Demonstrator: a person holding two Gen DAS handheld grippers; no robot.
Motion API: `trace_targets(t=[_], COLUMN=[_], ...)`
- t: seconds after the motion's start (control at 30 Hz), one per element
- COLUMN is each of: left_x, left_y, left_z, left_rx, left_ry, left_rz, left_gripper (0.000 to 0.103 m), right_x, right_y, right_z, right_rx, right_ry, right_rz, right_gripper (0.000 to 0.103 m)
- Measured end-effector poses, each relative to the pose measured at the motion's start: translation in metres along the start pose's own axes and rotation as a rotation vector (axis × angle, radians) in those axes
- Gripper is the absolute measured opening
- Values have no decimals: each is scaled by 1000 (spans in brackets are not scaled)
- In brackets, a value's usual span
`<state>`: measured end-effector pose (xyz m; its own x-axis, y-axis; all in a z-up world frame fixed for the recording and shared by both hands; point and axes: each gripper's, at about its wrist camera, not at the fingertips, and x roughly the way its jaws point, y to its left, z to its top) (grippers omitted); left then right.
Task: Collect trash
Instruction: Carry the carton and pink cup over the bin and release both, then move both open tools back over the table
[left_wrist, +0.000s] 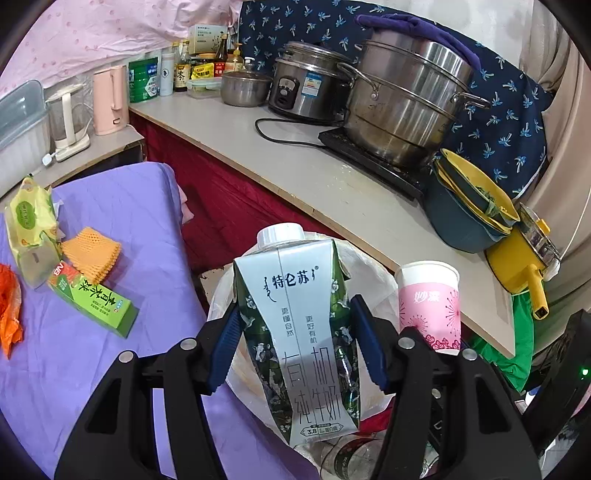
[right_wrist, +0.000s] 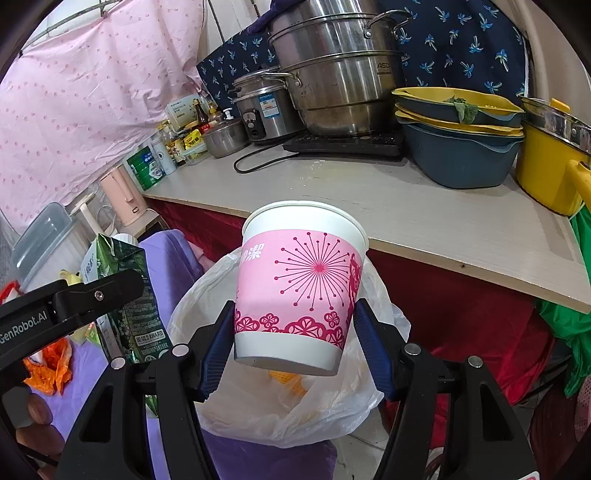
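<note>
The left gripper pinches a milk carton – upright, above the white plastic bag. The right gripper clamps a pink paper cup over the same bag.

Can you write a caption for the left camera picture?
Left gripper holding a milk carton above the white trash bag.

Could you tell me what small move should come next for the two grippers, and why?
Probably open the right gripper to drop the paper cup: it hangs clamped directly above the open white plastic bag. The left gripper can release its milk carton afterwards.
</note>
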<state>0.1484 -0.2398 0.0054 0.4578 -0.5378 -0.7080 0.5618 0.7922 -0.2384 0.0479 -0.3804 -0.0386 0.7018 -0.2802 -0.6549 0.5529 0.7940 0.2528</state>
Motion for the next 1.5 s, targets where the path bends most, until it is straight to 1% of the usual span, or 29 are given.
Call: trace_targets(t=[0.27, 0.3, 0.33, 0.5, 0.8, 1.07, 1.27, 1.5], left_x=[13, 14, 14, 10, -13, -36, -56, -78], left_y=[5, 6, 7, 12, 25, 40, 64, 102], left_z=[1, 1, 2, 6, 12, 12, 8, -2], left_rx=[-6, -10, -13, -25, -49, -70, -109, -161], left_ry=[4, 4, 3, -13, -64, -104, -130, -153], left_rz=[5, 5, 8, 15, 34, 67, 102, 158], left_gripper=[56, 57, 61, 63, 63, 63, 63, 63], right_x=[10, 11, 11, 9, -2, -12, -21, -25], right_y=[9, 10, 11, 16, 25, 42, 61, 92], right_z=[2, 2, 2, 4, 9, 9, 7, -2], right_rx=[-20, -20, -19, -26, -43, -69, -96, -137], right_ry=[13, 12, 10, 8, -13, -25, -29, -20], right_rz=[-6, -4, -3, -1, 6, 25, 50, 87], right_gripper=[63, 63, 63, 63, 63, 63, 63, 63])
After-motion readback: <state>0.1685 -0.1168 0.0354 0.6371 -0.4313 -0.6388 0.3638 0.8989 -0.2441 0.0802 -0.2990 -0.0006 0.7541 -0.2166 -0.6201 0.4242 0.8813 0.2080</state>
